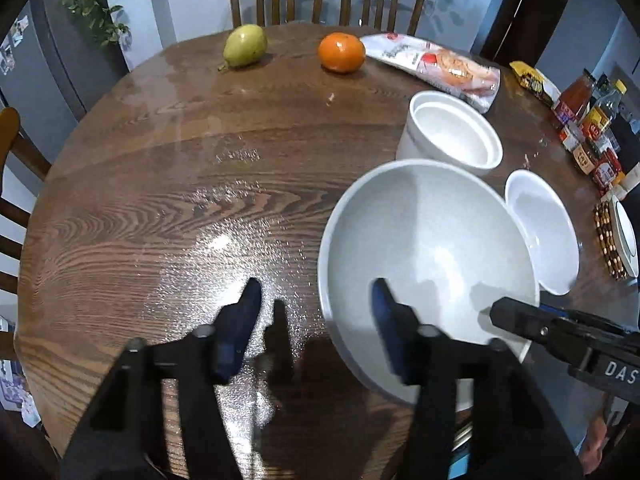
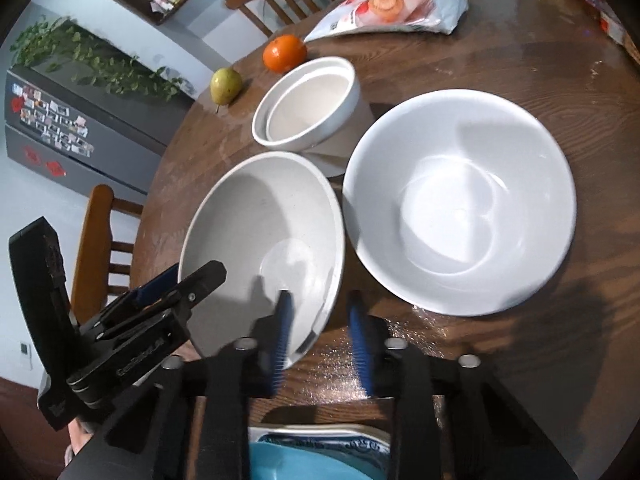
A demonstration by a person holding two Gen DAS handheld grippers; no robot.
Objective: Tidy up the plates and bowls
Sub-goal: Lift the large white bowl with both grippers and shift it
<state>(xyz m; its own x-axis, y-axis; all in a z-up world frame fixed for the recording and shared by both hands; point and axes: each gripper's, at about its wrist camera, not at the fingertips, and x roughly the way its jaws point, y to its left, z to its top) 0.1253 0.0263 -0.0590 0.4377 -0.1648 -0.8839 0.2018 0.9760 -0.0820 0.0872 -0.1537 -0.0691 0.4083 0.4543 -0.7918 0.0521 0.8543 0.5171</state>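
Left gripper, right gripper: jaws parted, each astride the rim of the large matte bowl, pads not pressing. Glossy white bowl just beside it; nested bowls beyond. Likely ceramic: heavy, stiff, slick, breakable. Best held by rim, both sides.

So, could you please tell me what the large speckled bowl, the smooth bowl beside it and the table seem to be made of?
Large speckled bowl: probably glazed ceramic or stoneware; off-white, faint specks, dull sheen.
Smooth bowl: likely glossy glazed porcelain, possibly melamine; bright white with sharp highlights.
Table: wood or wood veneer, clearly grained, under a shiny, scuffed, reflective coat or clear cover.
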